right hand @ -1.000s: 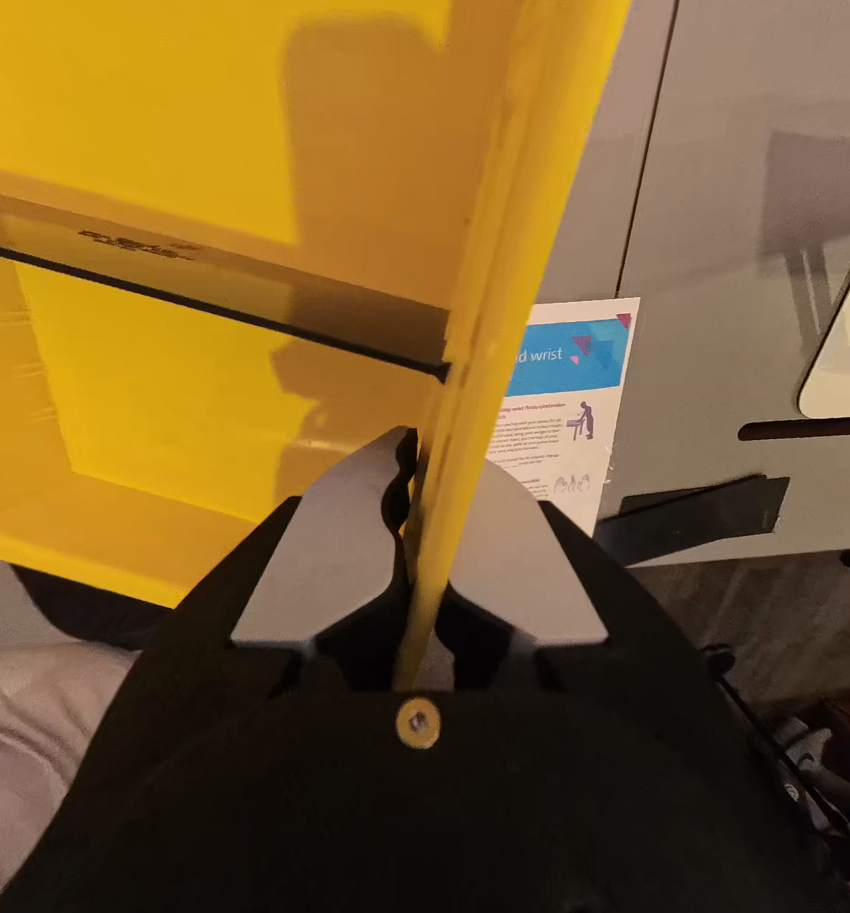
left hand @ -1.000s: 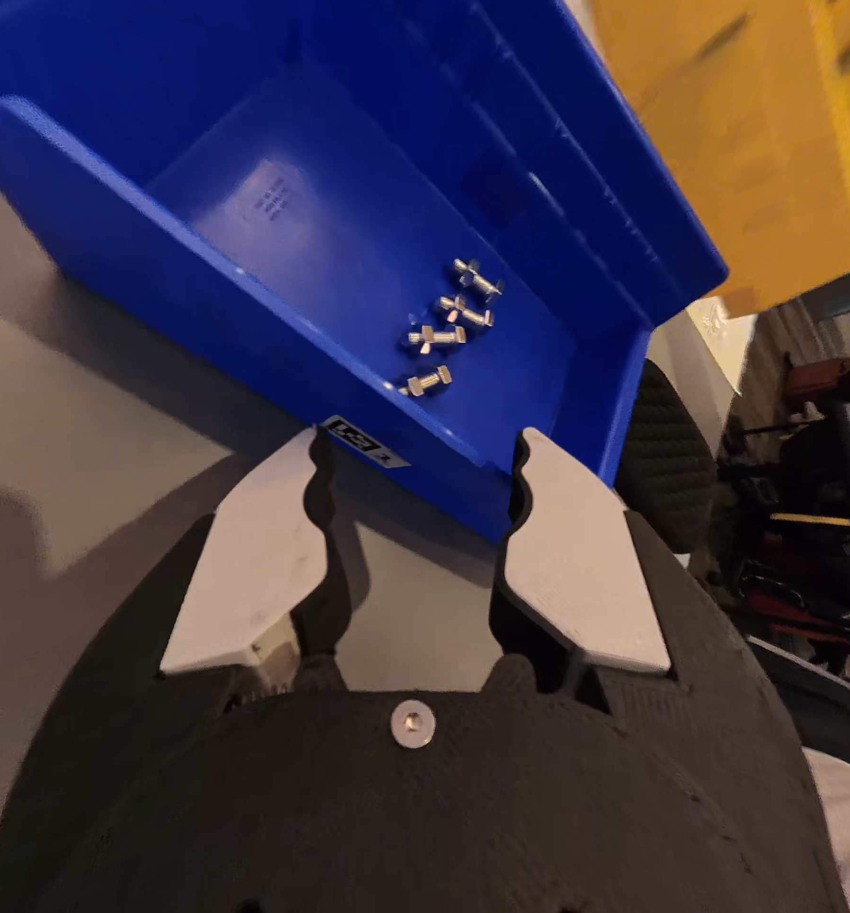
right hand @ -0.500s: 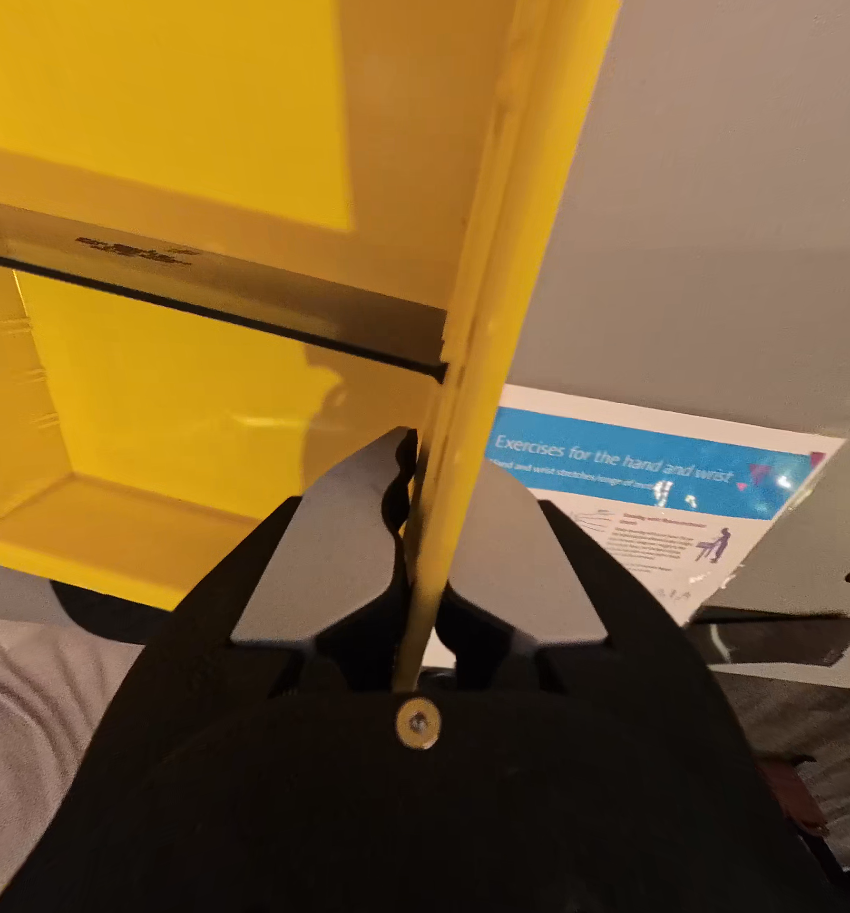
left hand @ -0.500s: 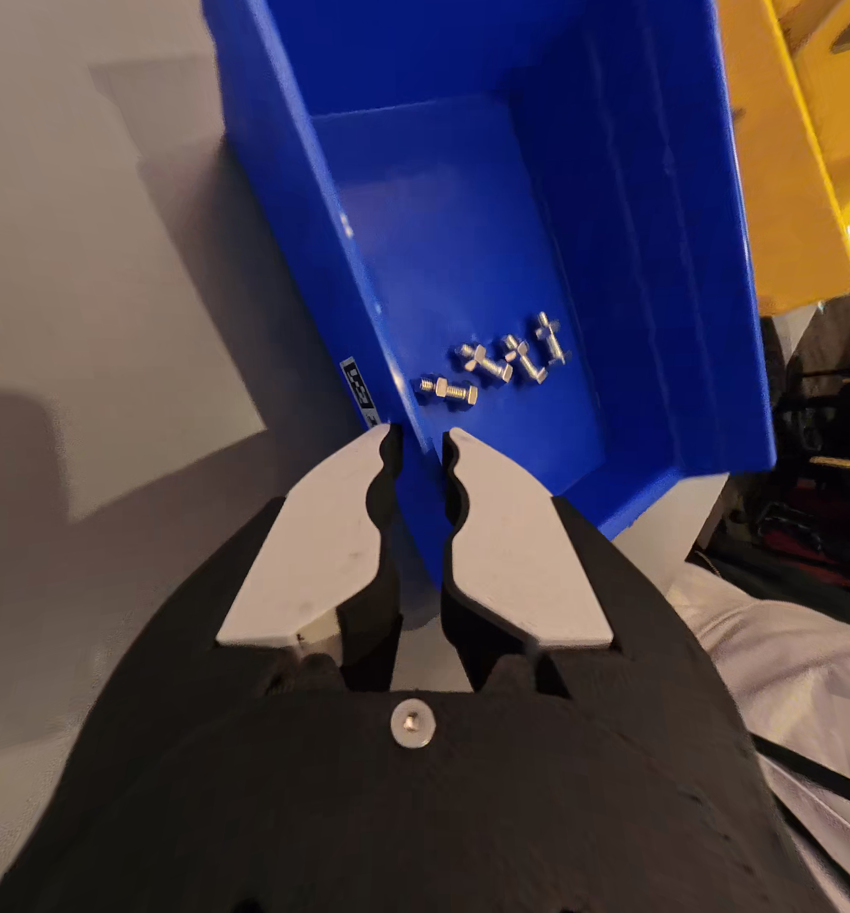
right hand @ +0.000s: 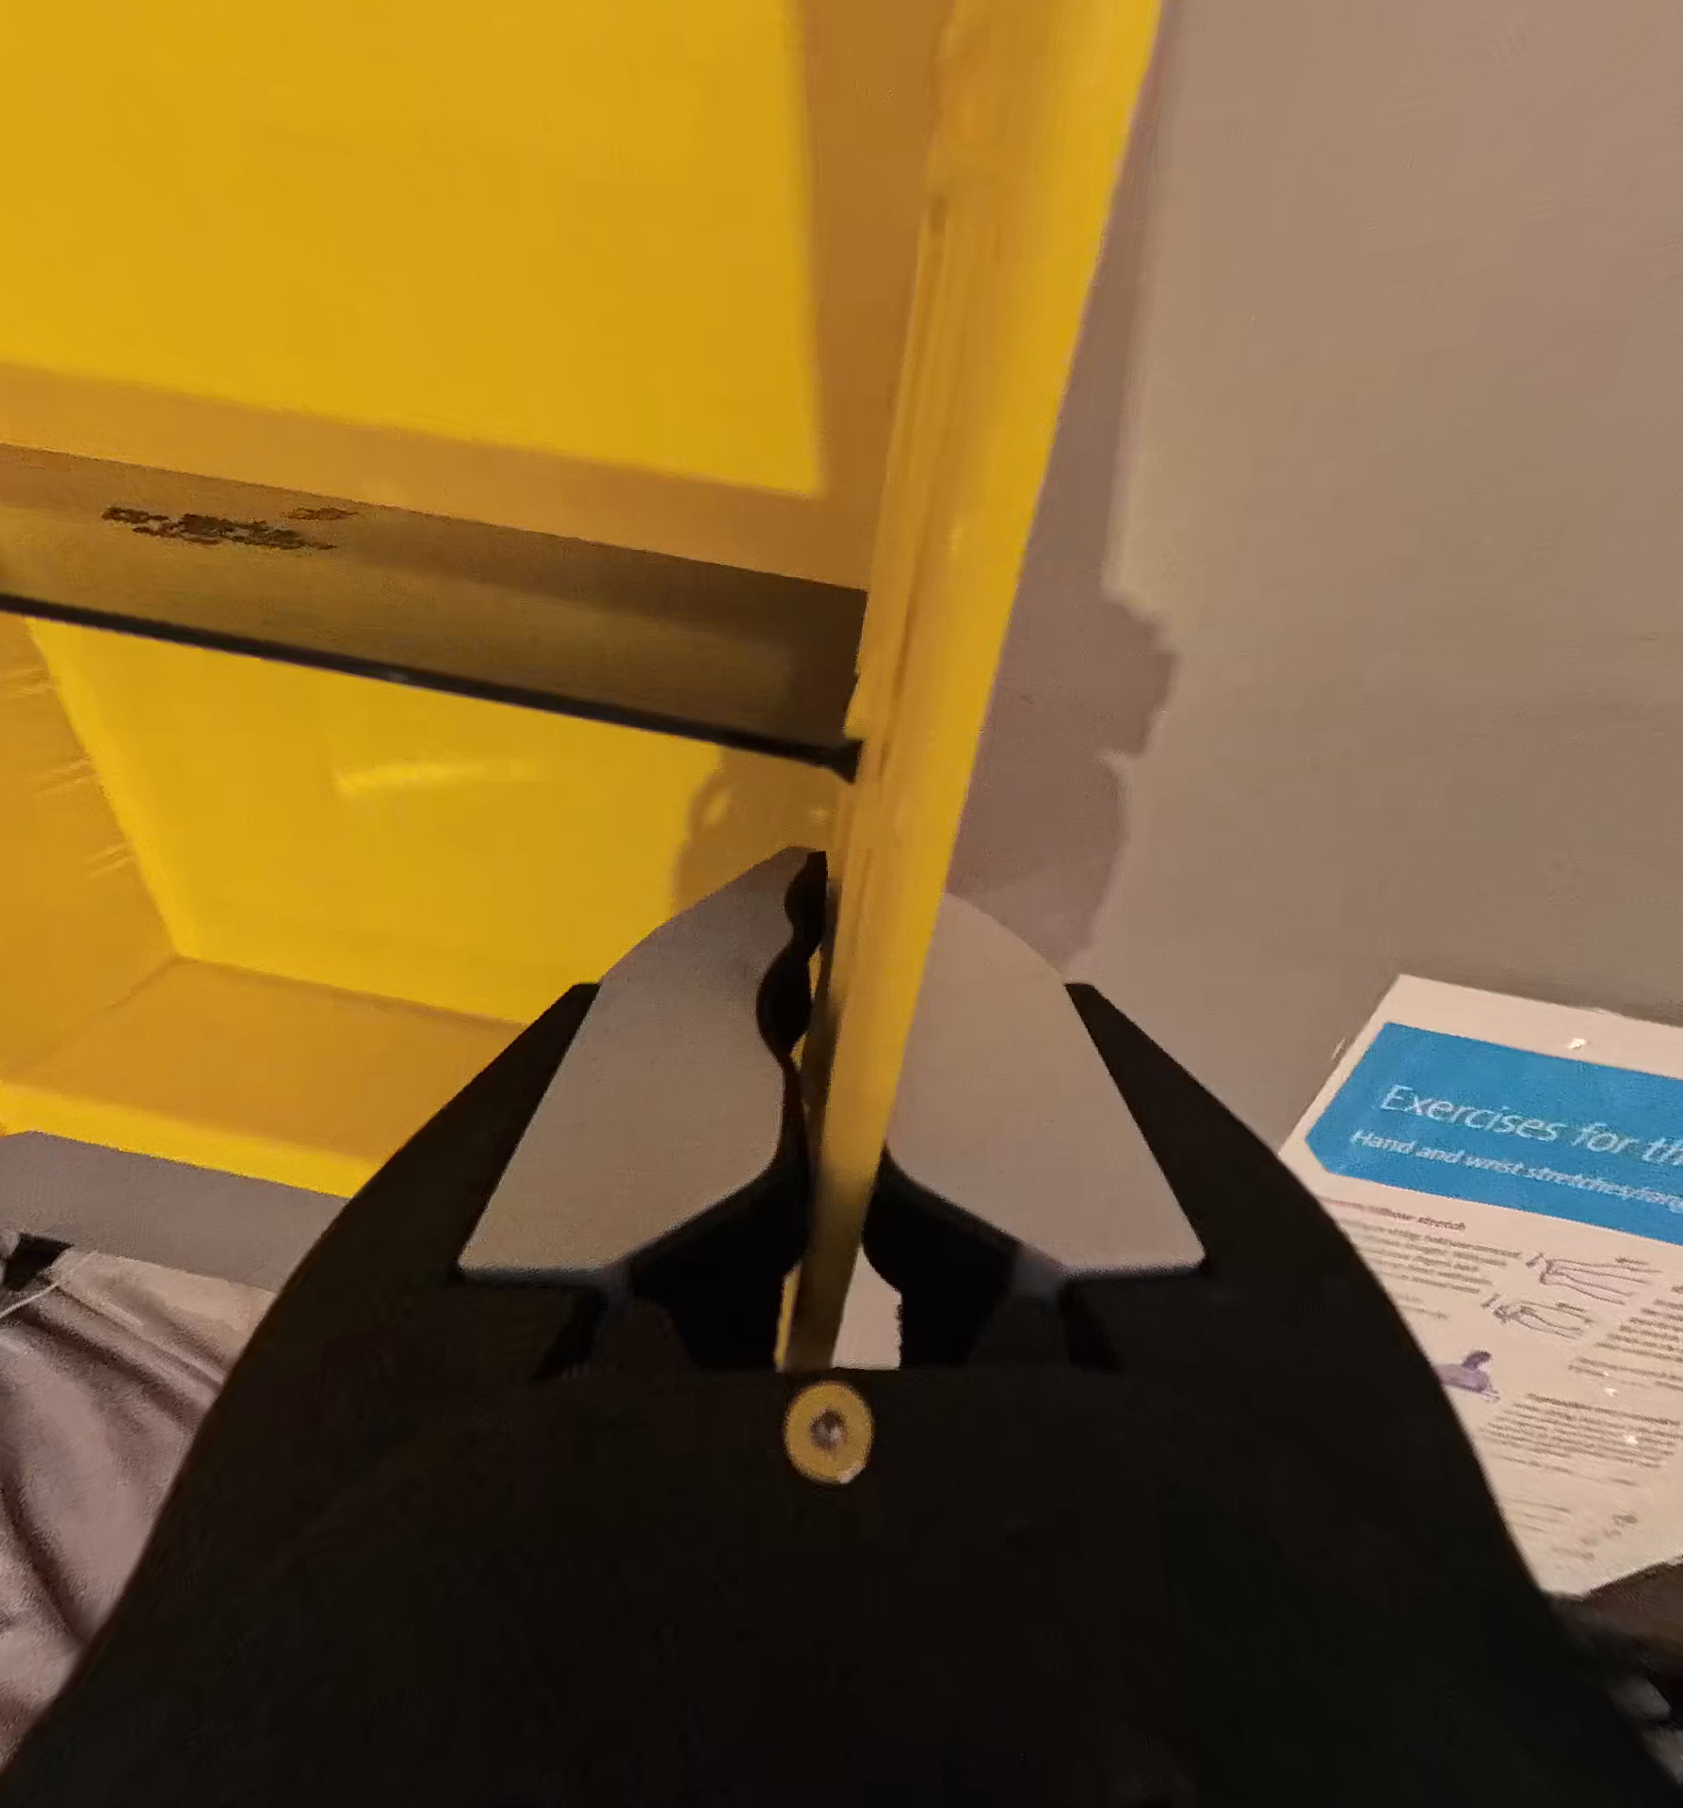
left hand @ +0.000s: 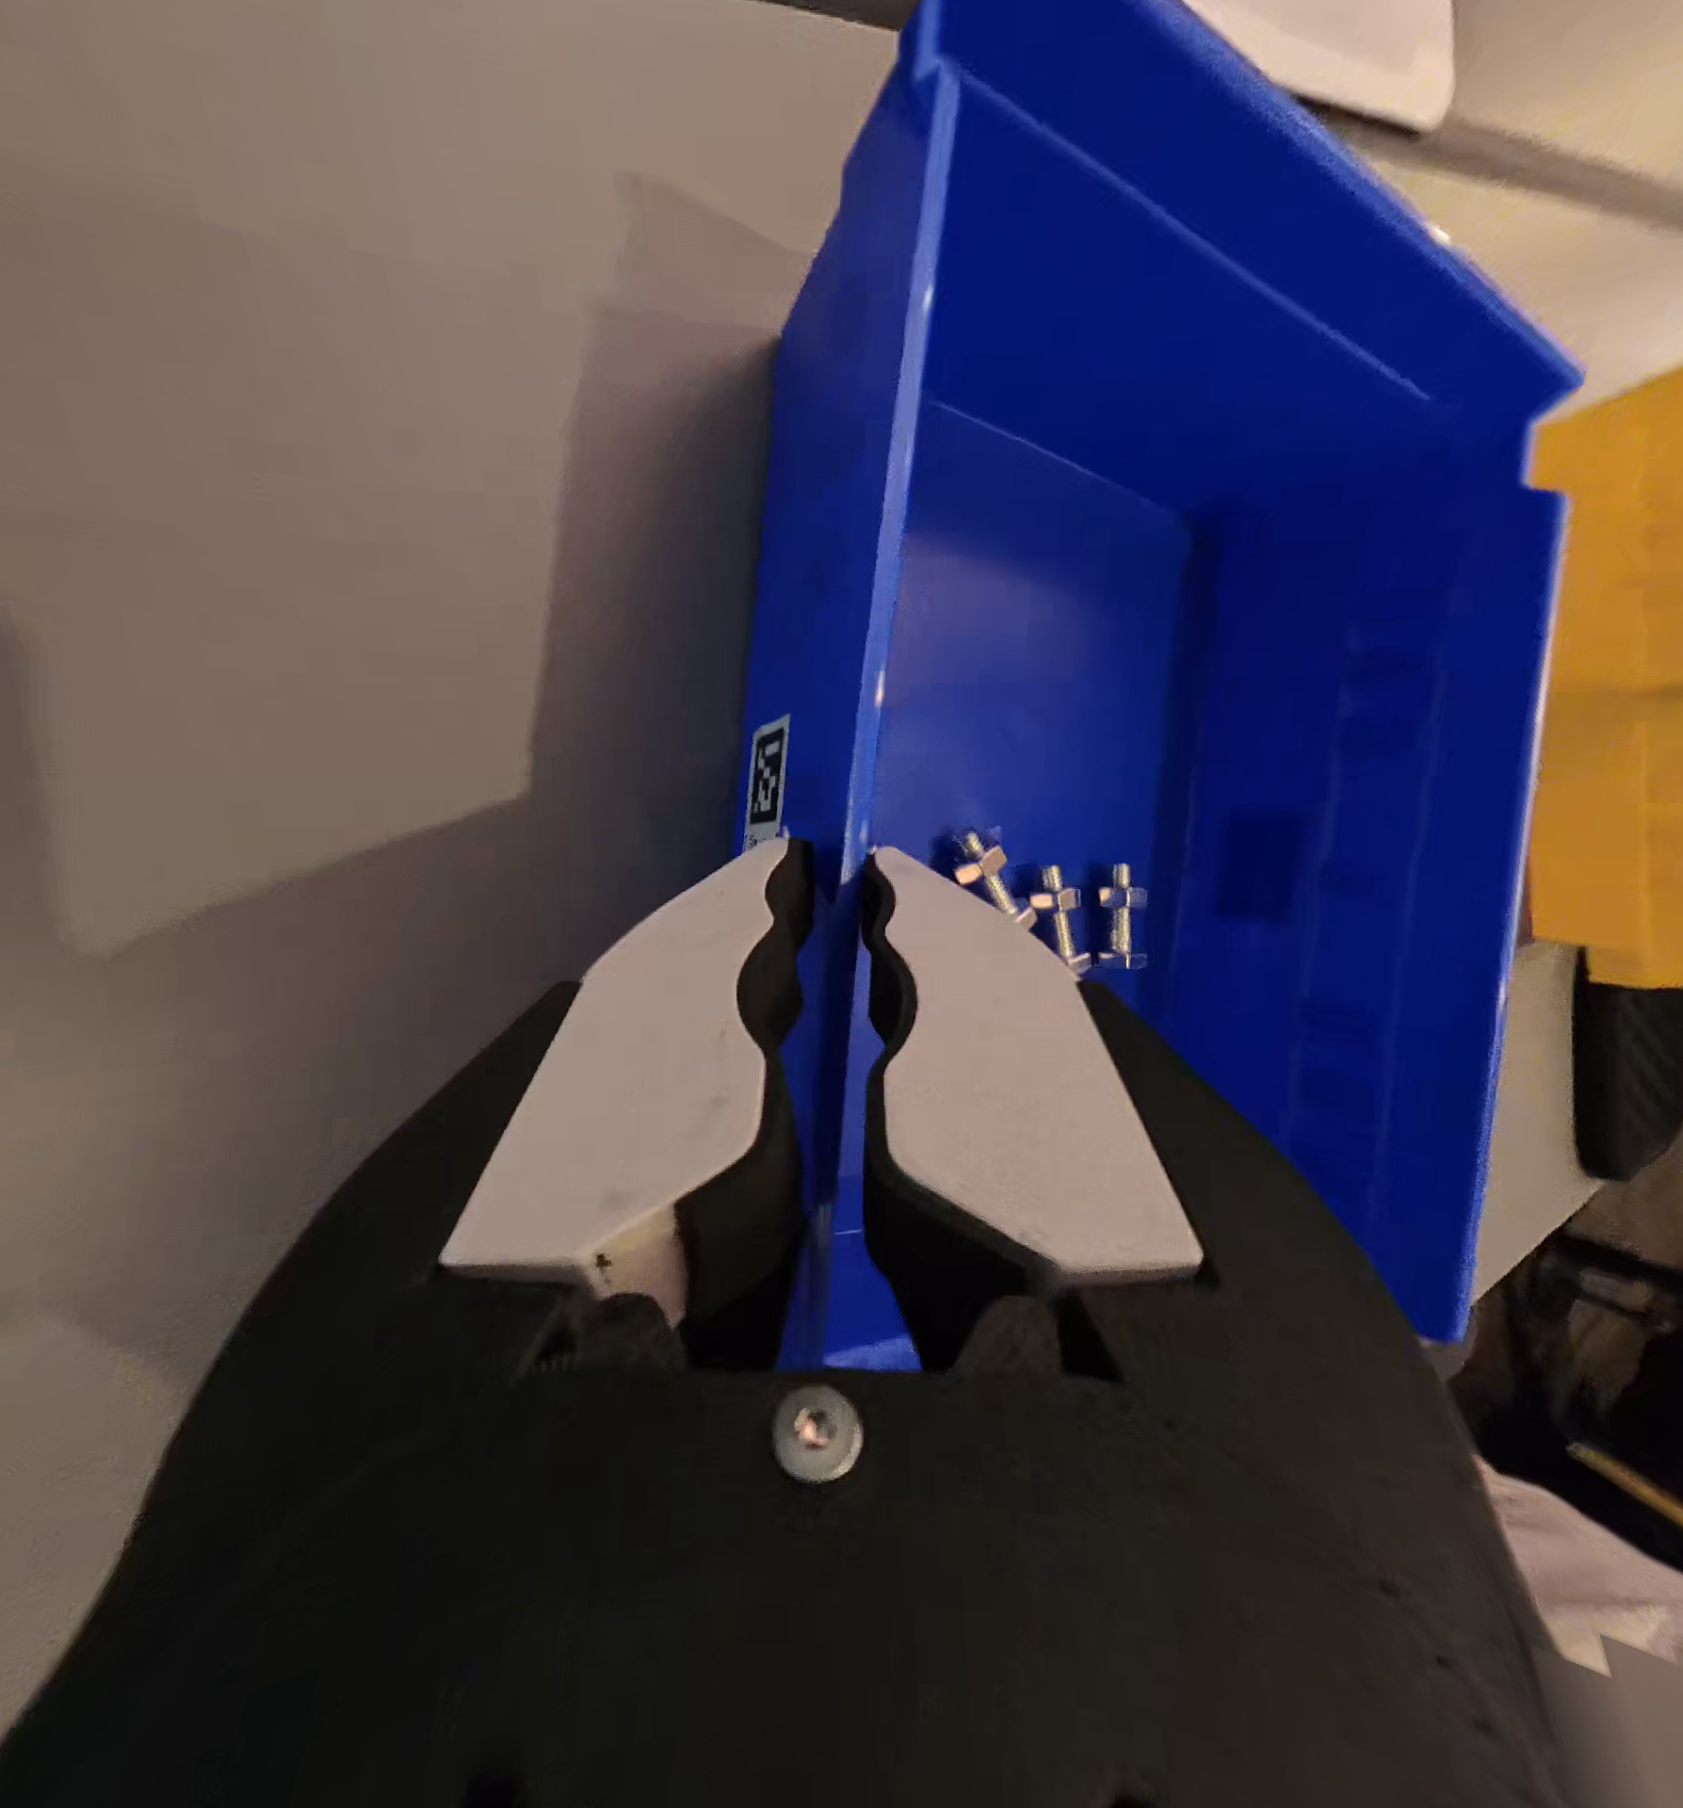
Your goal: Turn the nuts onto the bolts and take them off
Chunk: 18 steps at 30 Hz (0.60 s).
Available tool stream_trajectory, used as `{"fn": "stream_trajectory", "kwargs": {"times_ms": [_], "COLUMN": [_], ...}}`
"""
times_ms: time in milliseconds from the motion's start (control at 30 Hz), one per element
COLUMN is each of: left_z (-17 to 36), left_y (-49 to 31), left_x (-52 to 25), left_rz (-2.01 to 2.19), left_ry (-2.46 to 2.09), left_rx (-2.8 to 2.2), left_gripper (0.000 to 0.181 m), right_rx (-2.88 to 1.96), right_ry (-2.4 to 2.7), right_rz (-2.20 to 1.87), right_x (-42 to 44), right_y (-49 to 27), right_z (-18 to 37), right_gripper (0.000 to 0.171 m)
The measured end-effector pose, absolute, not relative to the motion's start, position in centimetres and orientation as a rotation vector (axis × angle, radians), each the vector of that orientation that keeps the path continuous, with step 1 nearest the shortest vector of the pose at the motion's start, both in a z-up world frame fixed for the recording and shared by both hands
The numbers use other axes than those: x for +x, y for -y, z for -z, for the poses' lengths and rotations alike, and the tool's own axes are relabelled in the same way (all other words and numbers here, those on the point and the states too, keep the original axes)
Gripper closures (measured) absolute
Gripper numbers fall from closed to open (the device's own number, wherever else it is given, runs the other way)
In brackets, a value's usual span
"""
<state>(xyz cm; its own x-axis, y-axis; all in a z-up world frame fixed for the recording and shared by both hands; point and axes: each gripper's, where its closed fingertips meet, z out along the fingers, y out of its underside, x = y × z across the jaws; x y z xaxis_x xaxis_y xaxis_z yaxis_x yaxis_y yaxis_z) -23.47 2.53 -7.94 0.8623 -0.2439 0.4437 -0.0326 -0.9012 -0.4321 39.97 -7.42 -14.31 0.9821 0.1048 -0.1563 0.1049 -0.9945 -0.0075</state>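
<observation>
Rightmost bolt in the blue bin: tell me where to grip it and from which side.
Grip the rightmost bolt across its bare threaded shank, between nut and head, coming down through the blue bin's open top. It lies flat on the floor, apart from its neighbours. The left tongs must first release the bin's wall.

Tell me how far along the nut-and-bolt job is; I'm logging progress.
Done: nuts already sit on the bolts in the blue bin. In hand: only bins; the left gripper clamps the blue bin's wall, the right gripper the yellow bin. Left: taking nuts off.
</observation>
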Motion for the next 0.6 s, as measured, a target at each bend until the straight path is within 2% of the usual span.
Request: {"fn": "stream_trajectory", "kwargs": {"times_ms": [233,600], "left_z": [7.8,7.8], "left_y": [-1.1,-2.2], "left_x": [-29.8,-30.0], "left_rz": [0.679,0.697], "left_ry": [0.031,0.041], "left_rx": [-2.565,-2.526], "left_gripper": [0.17,0.17], "right_rx": [3.127,3.16], "right_ry": [0.063,0.256], "right_rz": [0.219,0.209], "right_x": [43.8,47.0], "right_y": [7.1,6.5], "right_z": [14.3,14.4], "right_gripper": [0.165,0.165]}}
